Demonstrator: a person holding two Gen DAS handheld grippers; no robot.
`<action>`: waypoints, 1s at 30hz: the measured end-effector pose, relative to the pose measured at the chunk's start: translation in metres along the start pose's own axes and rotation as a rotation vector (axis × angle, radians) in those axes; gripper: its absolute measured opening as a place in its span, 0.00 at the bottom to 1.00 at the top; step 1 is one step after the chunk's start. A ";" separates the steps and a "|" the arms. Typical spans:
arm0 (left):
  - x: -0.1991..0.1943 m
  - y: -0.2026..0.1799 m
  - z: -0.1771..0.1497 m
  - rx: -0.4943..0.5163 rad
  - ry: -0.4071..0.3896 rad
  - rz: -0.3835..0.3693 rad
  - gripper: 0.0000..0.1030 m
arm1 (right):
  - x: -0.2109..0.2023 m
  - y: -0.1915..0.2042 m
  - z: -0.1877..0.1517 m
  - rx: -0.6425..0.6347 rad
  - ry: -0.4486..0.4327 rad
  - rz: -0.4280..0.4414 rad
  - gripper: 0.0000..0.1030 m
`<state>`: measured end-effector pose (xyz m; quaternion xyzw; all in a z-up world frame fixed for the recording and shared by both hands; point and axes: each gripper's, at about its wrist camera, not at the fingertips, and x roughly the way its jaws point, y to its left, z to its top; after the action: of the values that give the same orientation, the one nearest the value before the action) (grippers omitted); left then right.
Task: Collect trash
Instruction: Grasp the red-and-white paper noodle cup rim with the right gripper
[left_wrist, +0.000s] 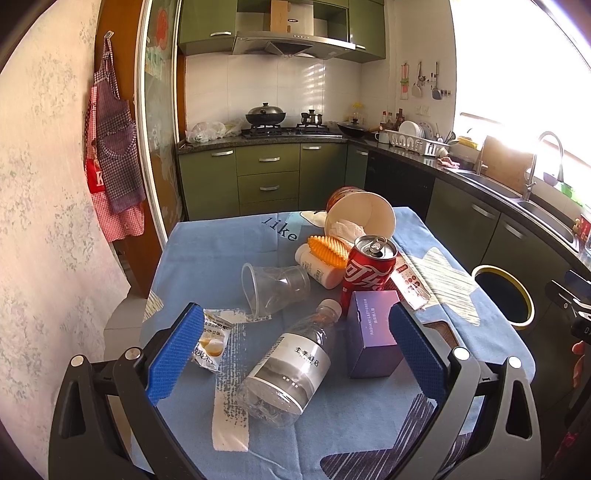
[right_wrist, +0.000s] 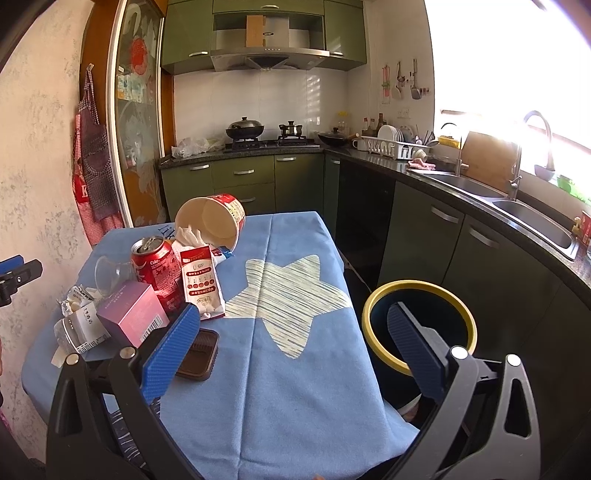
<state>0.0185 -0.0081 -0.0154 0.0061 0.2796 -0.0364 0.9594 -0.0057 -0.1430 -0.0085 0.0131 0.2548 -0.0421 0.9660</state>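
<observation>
both claws wide open, trash pile untouched on the blue table

left gripper (left_wrist: 291, 347) has its jaws spread wide with nothing between the pads, hovering over a clear plastic bottle (left_wrist: 290, 363) that lies on its side. its left pad sits in front of a snack wrapper (left_wrist: 211, 343) and its right pad covers part of a purple box (left_wrist: 373, 332), so i can't tell if either is touching. right gripper (right_wrist: 291, 347) is just as wide open and empty, over bare blue tablecloth (right_wrist: 295, 369), and its left pad hides part of a dark brown tray (right_wrist: 197, 354).

the trash is bunched at the table's middle and far side: red cola can (left_wrist: 369, 273) standing upright with the tab popped, a clear cup (left_wrist: 273, 288) tipped over, a paper bucket (left_wrist: 360, 218) on its side with tissue spilling out, a white and red packet (right_wrist: 201, 282) leaning against the can. a yellow ridged thing (left_wrist: 327, 251) rests on a white bottle (left_wrist: 319, 267), hard to say what it is.

yellow-rimmed bin (right_wrist: 419, 325) sits on the floor just beside the table, partly behind the right pad.
</observation>
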 end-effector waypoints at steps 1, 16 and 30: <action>0.002 0.001 0.001 0.003 -0.002 0.004 0.96 | 0.003 0.002 0.001 -0.012 0.003 0.001 0.94; 0.067 0.041 0.055 0.029 -0.020 0.046 0.96 | 0.106 0.036 0.060 -0.148 0.030 0.151 0.94; 0.155 0.071 0.079 -0.038 0.006 0.039 0.96 | 0.257 0.087 0.102 -0.294 0.116 0.181 0.51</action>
<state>0.1965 0.0502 -0.0324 -0.0065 0.2830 -0.0122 0.9590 0.2750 -0.0805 -0.0461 -0.1031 0.3112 0.0837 0.9410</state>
